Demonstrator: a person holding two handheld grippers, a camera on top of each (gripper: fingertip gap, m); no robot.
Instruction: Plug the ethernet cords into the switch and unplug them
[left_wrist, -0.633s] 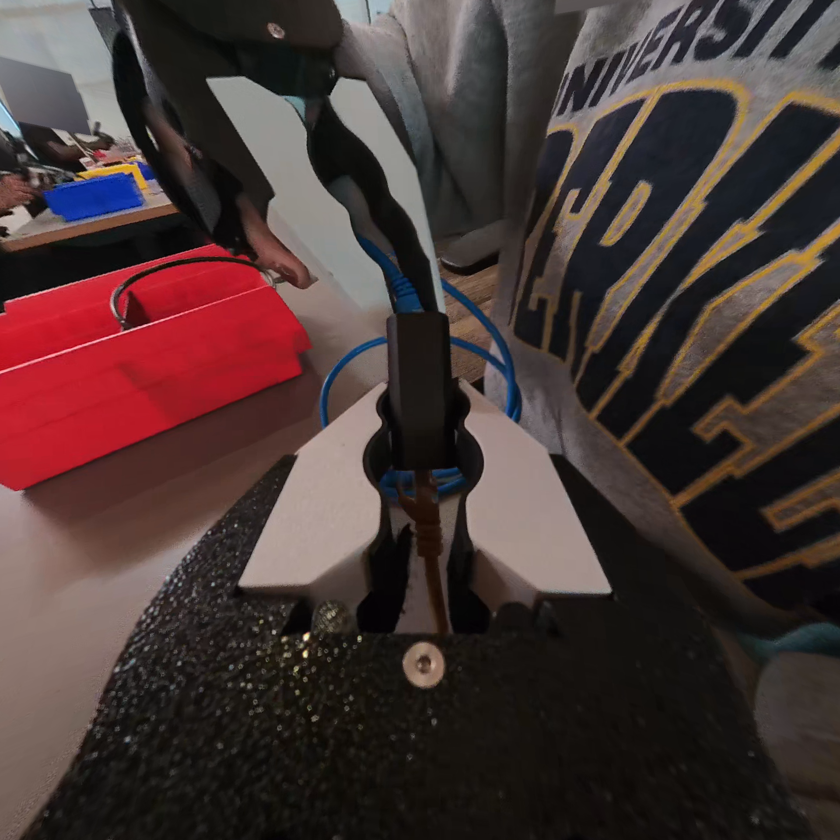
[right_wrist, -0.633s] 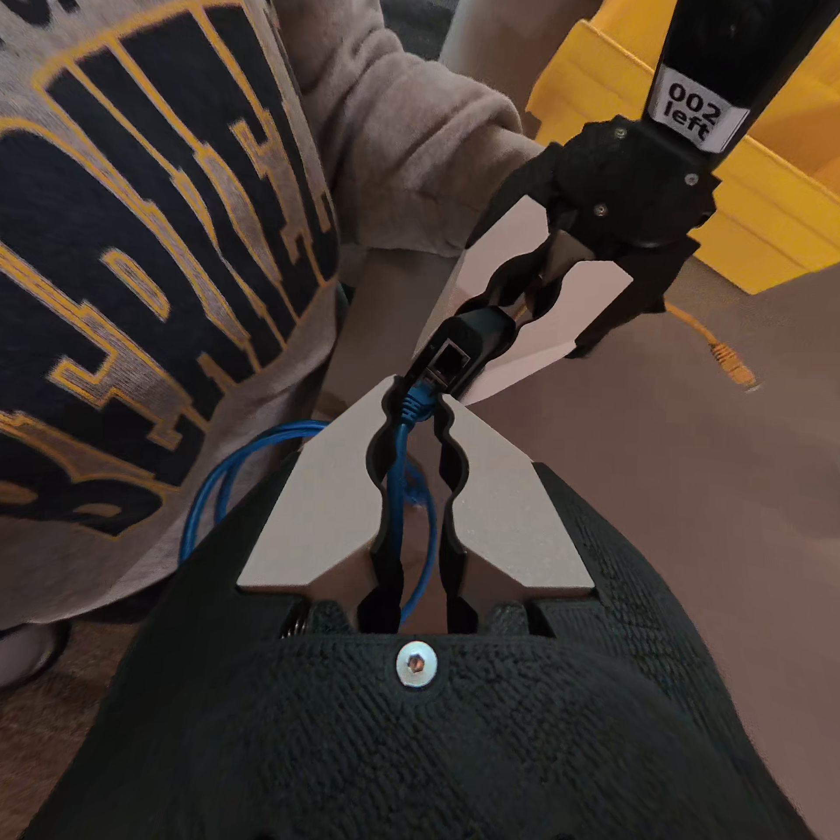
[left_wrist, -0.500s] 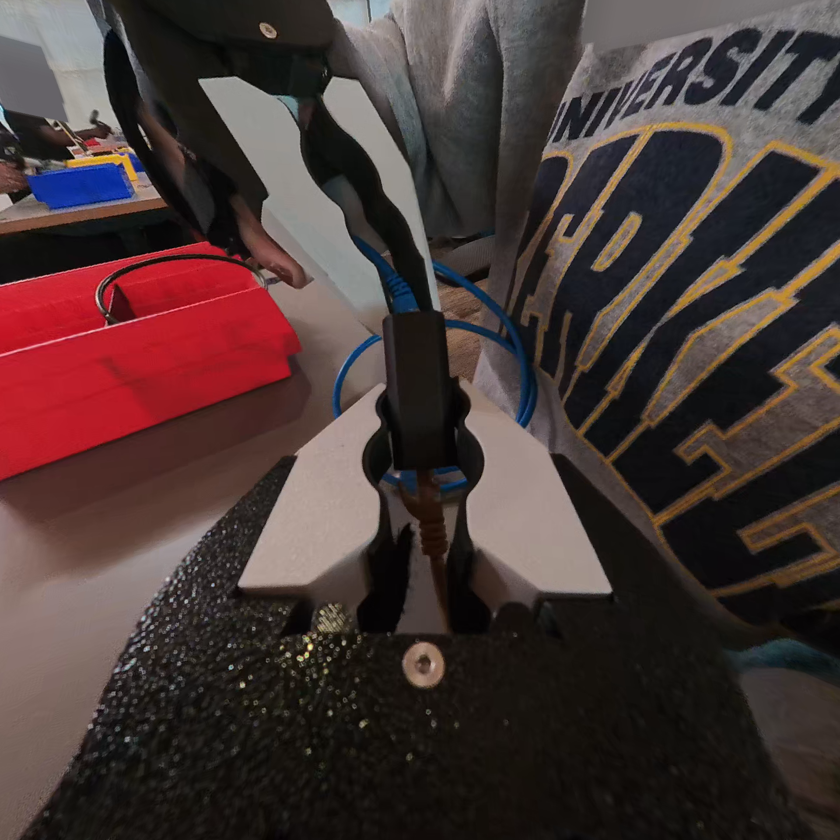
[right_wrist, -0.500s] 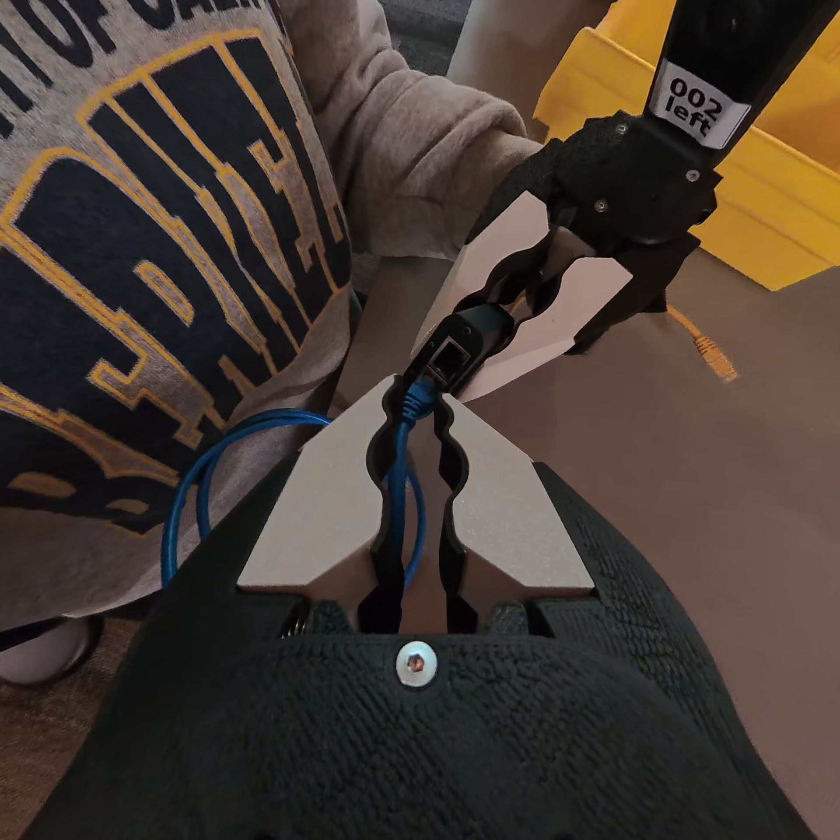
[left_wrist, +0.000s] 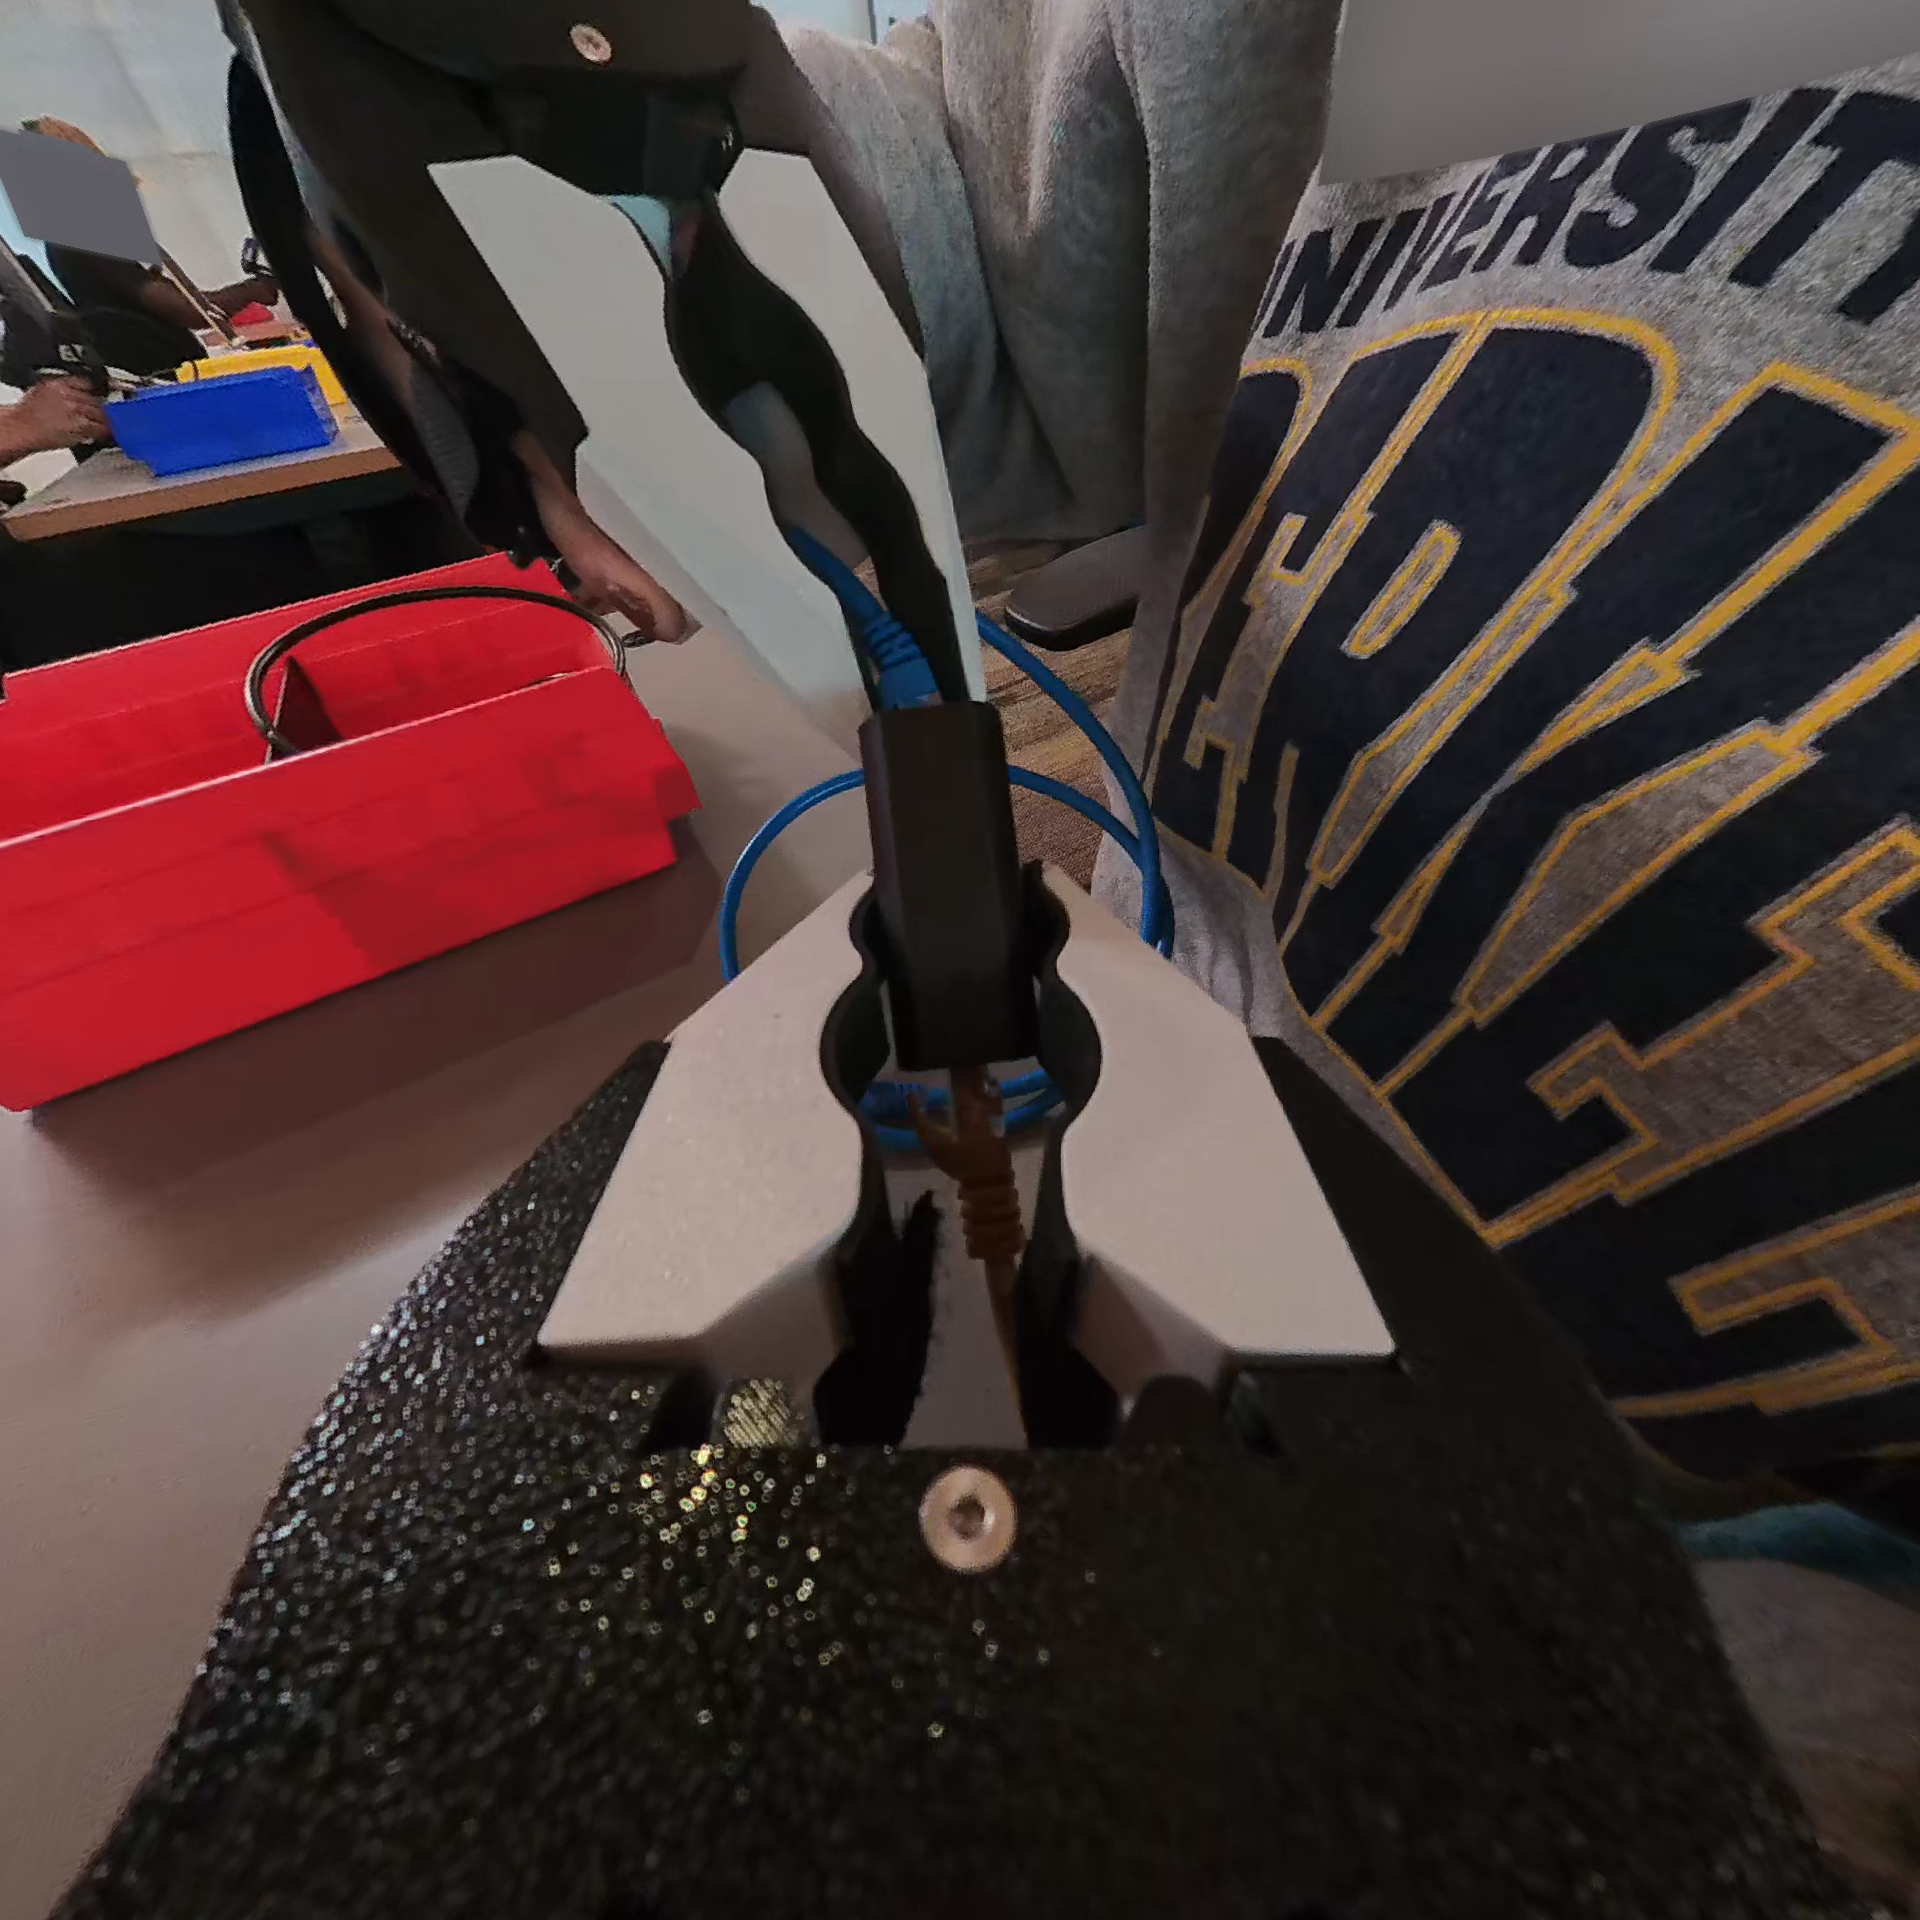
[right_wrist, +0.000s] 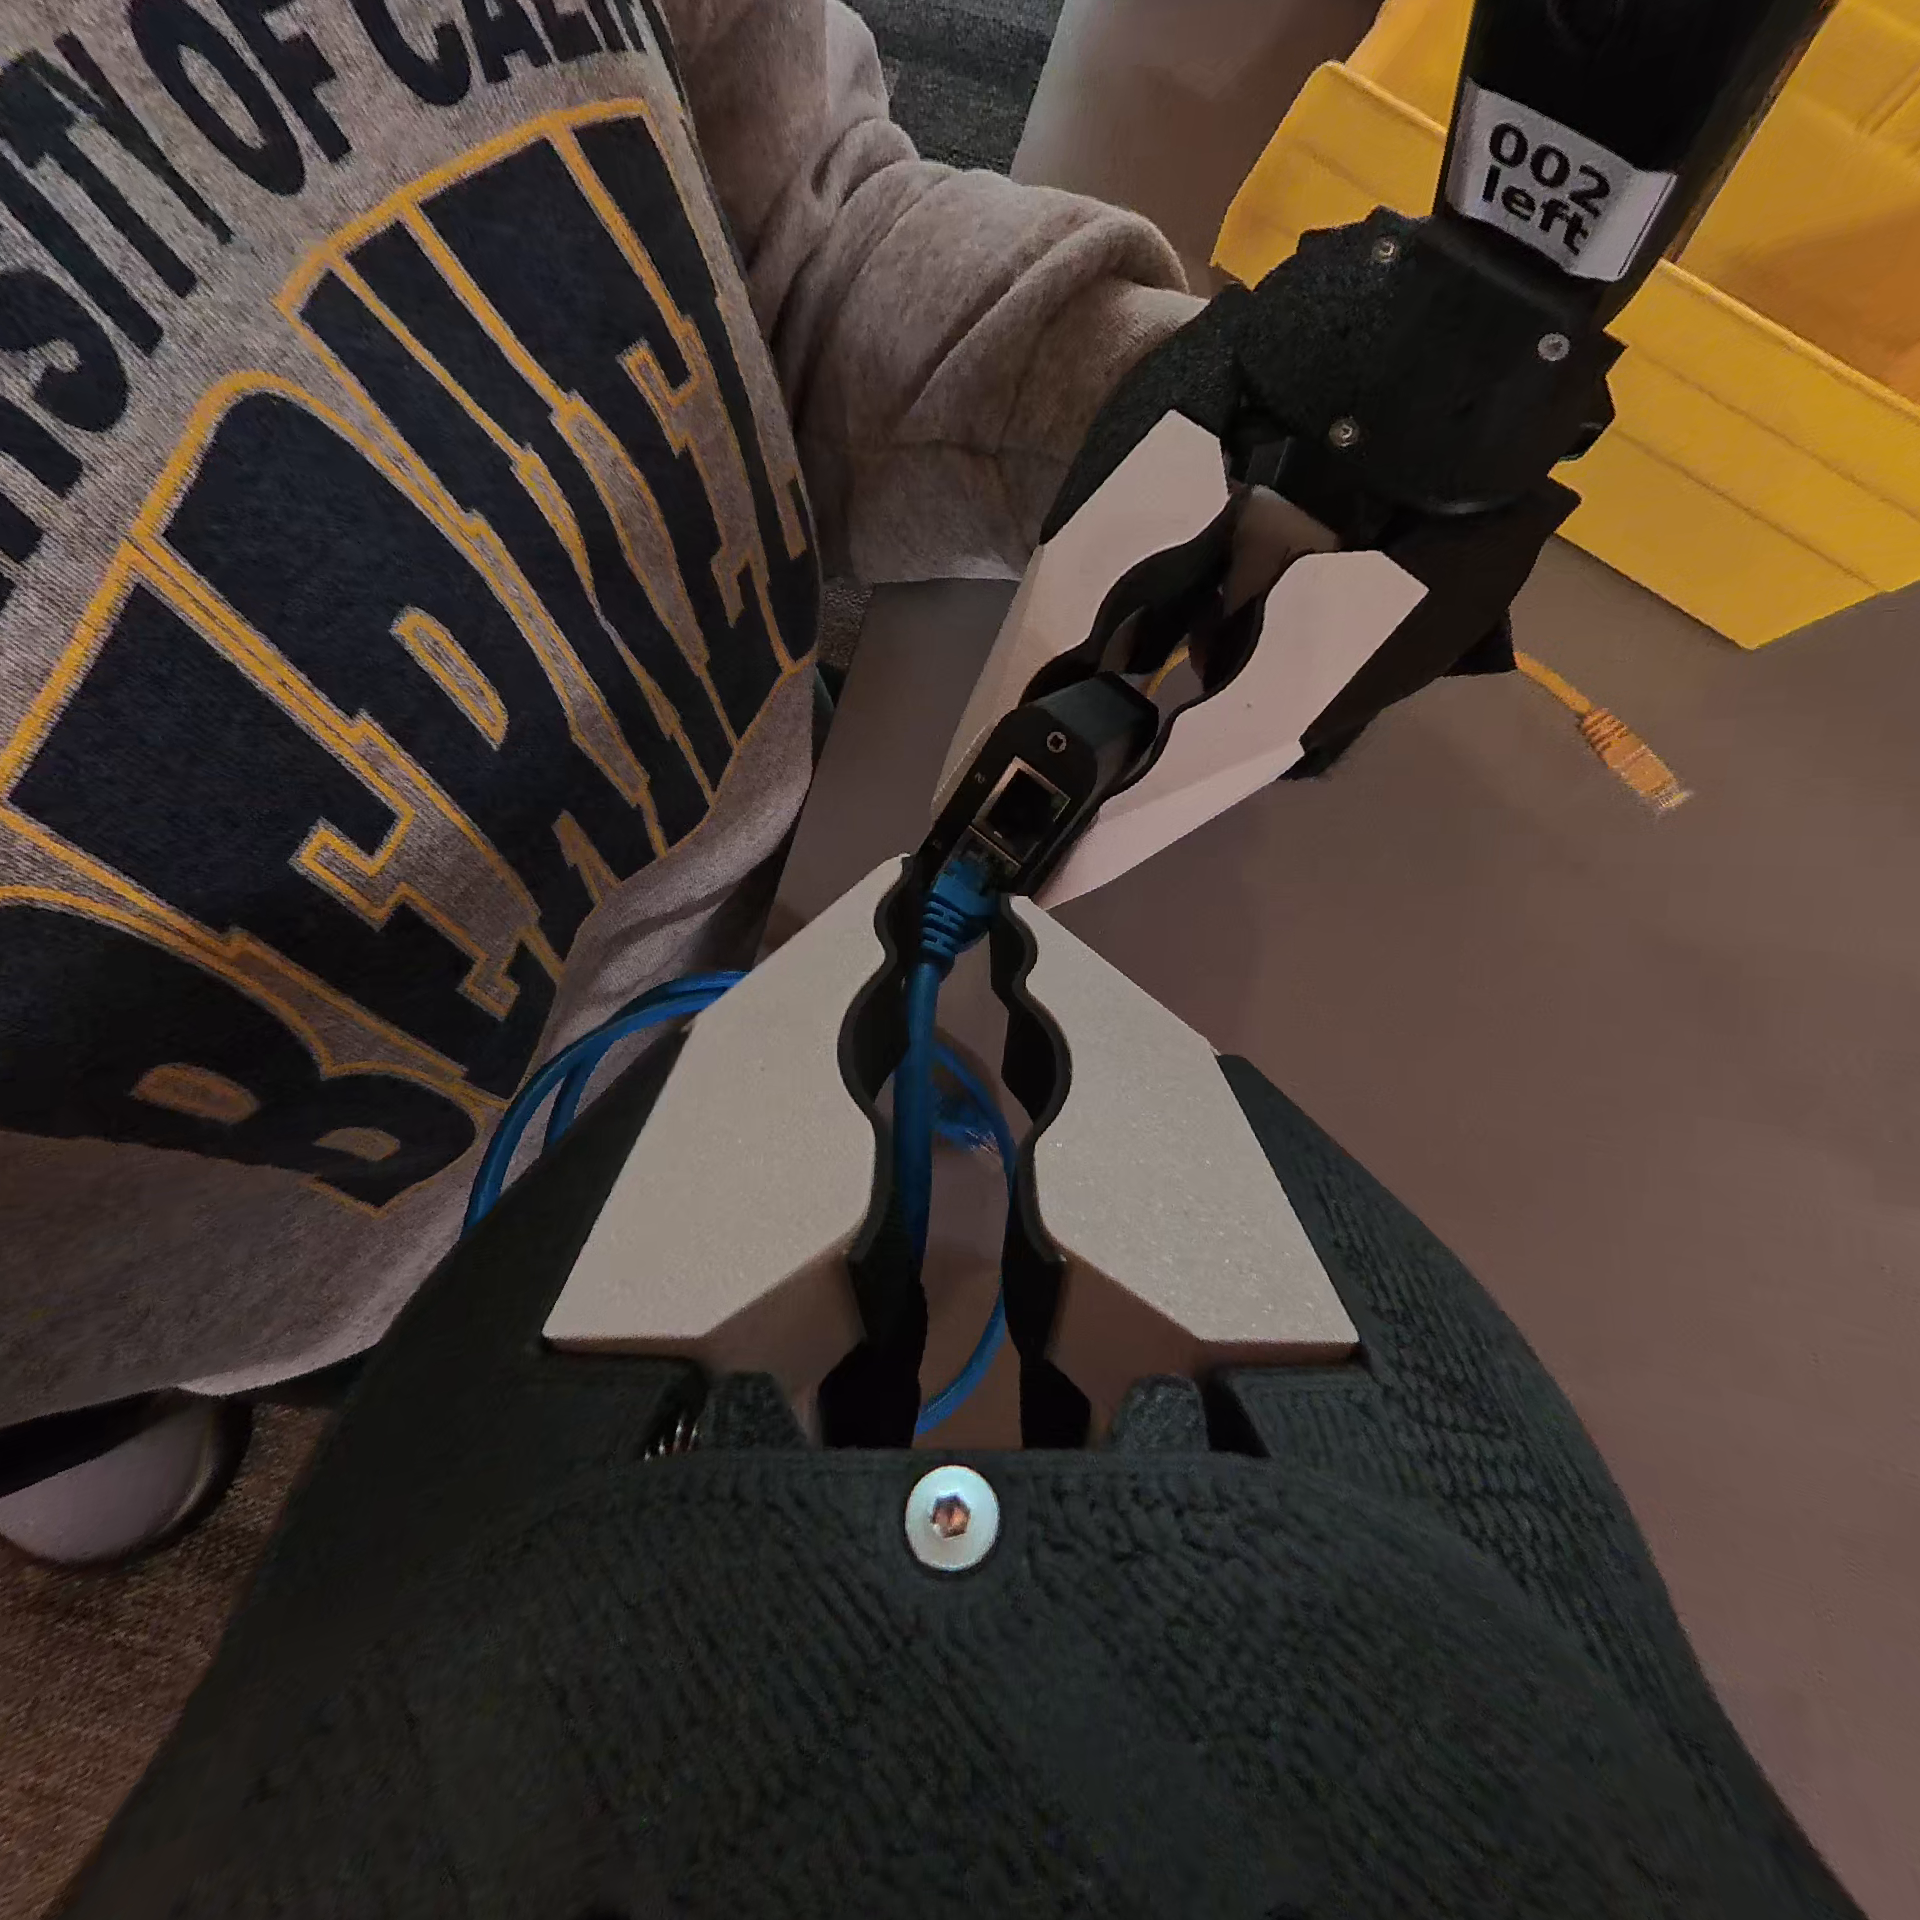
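Now | left gripper clamps the black switch | right gripper pinches the blue cord's plug at the switch's port.

A shared lab or workshop: a red parts bin sits on the brown worktop at 9 o'clock, a second worktop at 10 o'clock carries a blue bin with a seated person working, and a yellow bin stands at 2 o'clock in the right view.

Brown table: red bin on it; yellow bin, orange cord end too.
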